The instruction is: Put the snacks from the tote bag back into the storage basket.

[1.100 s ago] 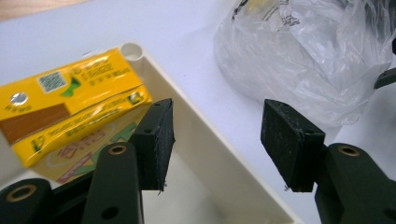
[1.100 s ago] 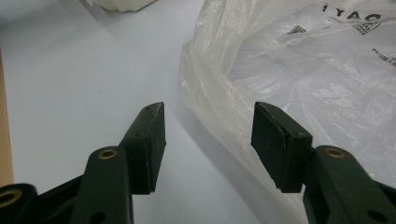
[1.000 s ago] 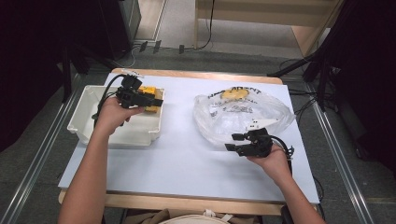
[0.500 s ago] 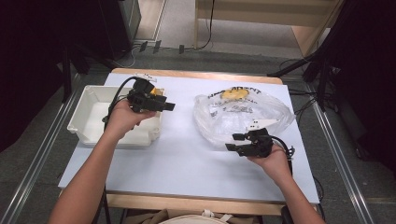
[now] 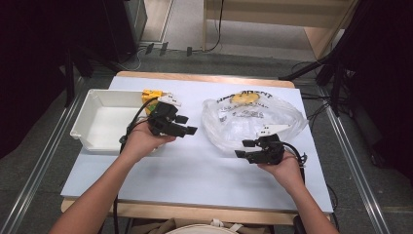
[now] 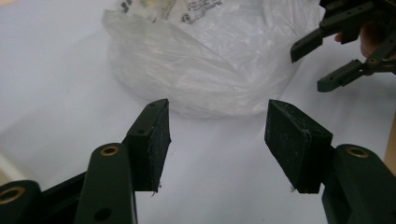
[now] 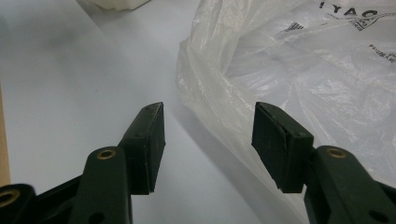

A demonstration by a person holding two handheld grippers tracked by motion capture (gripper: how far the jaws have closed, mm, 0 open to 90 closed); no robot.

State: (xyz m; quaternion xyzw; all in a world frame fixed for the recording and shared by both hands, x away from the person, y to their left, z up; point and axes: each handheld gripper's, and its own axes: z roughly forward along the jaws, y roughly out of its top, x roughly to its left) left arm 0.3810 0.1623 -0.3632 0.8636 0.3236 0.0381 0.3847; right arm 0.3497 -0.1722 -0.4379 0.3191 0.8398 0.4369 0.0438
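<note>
The plastic bag [image 5: 253, 117] is lying right of the left tongs [image 5: 182, 124], just beyond the nearer right tongs [image 5: 243, 148]; both are spread, holding nothing.

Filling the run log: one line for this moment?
left gripper: open, empty, facing plastic bag | right gripper: open, at bag edge | white bin: left

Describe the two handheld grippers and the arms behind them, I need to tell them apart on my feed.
Both look alike: the left gripper and right gripper are black, each with two flat-padded jaws, brass-coloured pivot pins and a pale three-cornered plate on top. A black cable trails from the left one; another loops by the right. Both forearms are bare, with no sleeves visible.
</note>
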